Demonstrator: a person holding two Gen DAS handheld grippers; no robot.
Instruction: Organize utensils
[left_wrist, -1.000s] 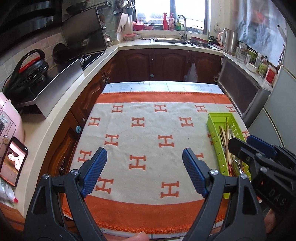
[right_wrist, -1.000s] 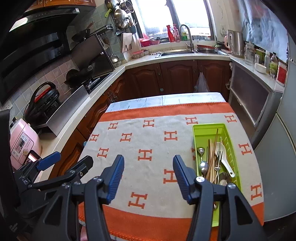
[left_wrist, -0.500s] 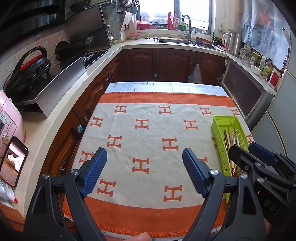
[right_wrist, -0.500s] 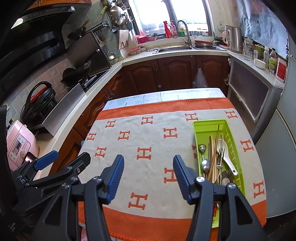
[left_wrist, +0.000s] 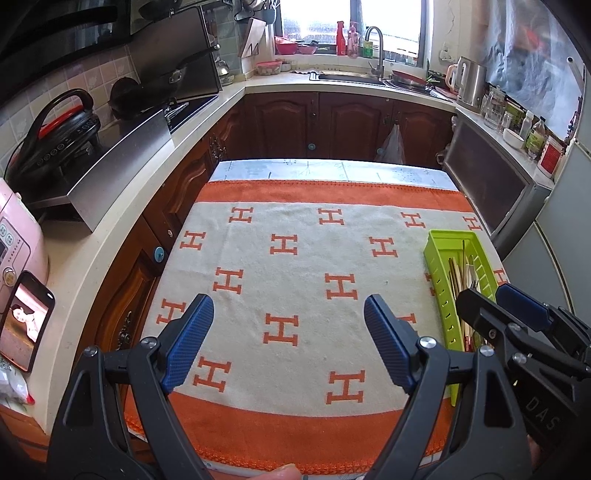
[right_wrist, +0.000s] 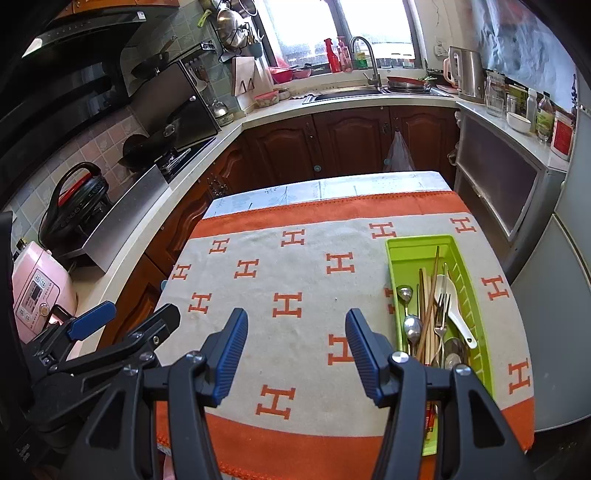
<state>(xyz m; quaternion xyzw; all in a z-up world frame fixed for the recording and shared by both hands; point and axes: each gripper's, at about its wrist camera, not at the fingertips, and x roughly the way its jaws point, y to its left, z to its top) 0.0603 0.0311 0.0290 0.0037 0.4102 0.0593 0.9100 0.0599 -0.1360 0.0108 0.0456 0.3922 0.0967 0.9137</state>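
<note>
A lime green utensil tray (right_wrist: 397, 254) lies on the right side of the cloth-covered table; it also shows in the left wrist view (left_wrist: 439, 280). In it lie metal spoons (right_wrist: 412, 325), a fork (right_wrist: 441, 314), wooden chopsticks (right_wrist: 430, 299) and a white spoon (right_wrist: 452, 306). My left gripper (left_wrist: 288, 339) is open and empty above the near middle of the cloth. My right gripper (right_wrist: 293, 354) is open and empty, just left of the tray. Each gripper shows at the edge of the other's view.
The table carries a cream and orange cloth with H marks (left_wrist: 295, 258). A counter to the left holds a pink cooker (right_wrist: 33, 295), a phone (left_wrist: 26, 325) and a stove. A sink (right_wrist: 354, 92) is at the back. A grey cabinet (right_wrist: 509, 184) stands to the right.
Both grippers have drawn back and up a little from the table, so the tray looks slightly farther away. Both stay open and empty.
</note>
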